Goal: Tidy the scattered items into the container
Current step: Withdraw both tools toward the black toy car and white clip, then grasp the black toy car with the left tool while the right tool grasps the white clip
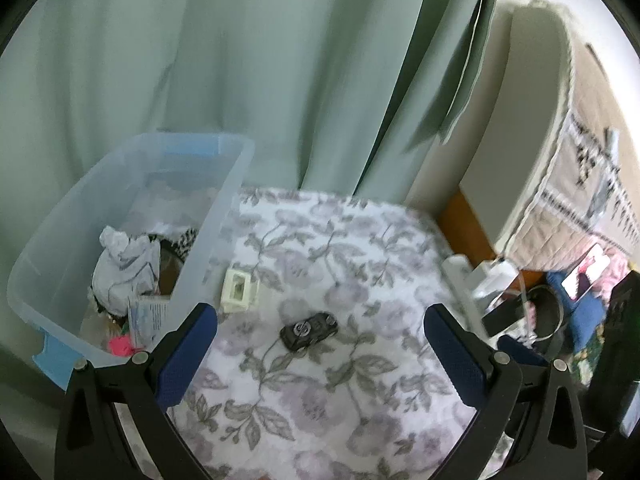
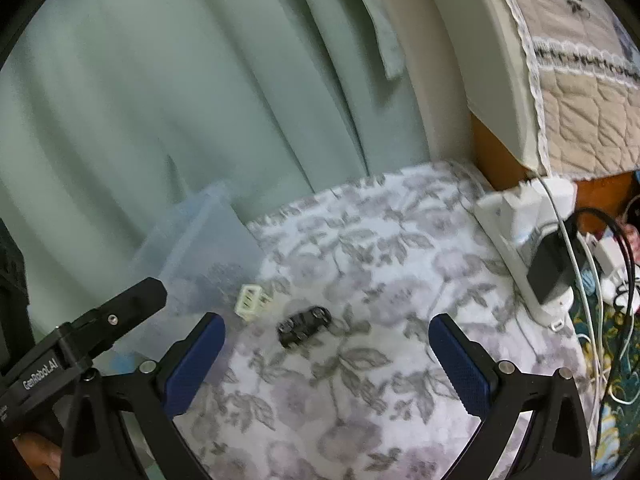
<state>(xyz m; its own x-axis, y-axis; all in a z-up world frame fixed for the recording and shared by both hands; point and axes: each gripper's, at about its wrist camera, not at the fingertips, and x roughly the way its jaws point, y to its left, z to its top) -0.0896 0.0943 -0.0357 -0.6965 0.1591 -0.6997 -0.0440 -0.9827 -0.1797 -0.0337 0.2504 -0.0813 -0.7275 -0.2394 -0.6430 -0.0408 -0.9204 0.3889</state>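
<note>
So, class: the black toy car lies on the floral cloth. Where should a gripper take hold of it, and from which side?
Grip the car across its two long sides at mid-body, coming down from above. It lies flat and low on the cloth with space all round, so I'd turn the open left gripper until its fingers span the narrow width.

A lived-in home bedroom is showing here: pale green curtains (image 1: 260, 80) are hanging behind a floral blanket (image 1: 340, 280), a quilted, lace-edged cover (image 2: 580, 92) is draping furniture at the right, and chargers and cables (image 2: 580, 280) are lying tangled beside a power strip (image 2: 520, 248).
</note>
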